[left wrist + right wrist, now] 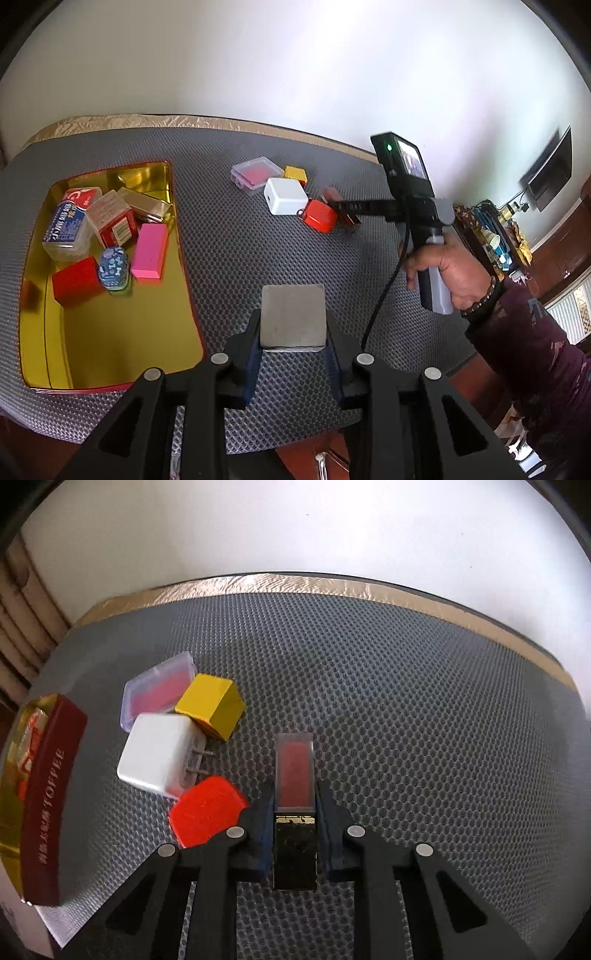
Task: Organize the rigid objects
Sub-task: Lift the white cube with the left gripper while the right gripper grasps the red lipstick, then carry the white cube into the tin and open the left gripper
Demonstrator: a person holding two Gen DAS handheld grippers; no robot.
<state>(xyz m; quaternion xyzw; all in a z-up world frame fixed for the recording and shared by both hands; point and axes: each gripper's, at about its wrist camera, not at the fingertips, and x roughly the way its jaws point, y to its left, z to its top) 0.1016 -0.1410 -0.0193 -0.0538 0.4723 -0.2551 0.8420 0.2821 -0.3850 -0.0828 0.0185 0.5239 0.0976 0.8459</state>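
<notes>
My left gripper (293, 343) is shut on a flat grey metal box (293, 318), held above the grey mat right of the gold tin (92, 332). The tin holds several small boxes, among them a pink one (149, 251) and a red one (75, 280). My right gripper (295, 805) is shut on a narrow clear case with red inside (294, 771), just above the mat. Next to it lie a red-orange box (207, 812), a white charger (159, 755), a yellow cube (210, 705) and a clear case with a red insert (159, 692). The right gripper (347, 212) shows in the left wrist view beside the same cluster.
The grey honeycomb mat (406, 701) covers the table, with a tan edge (295, 585) at the back by a white wall. The tin's dark red side (48, 794) stands at the left of the right wrist view. Clutter (491, 236) sits far right.
</notes>
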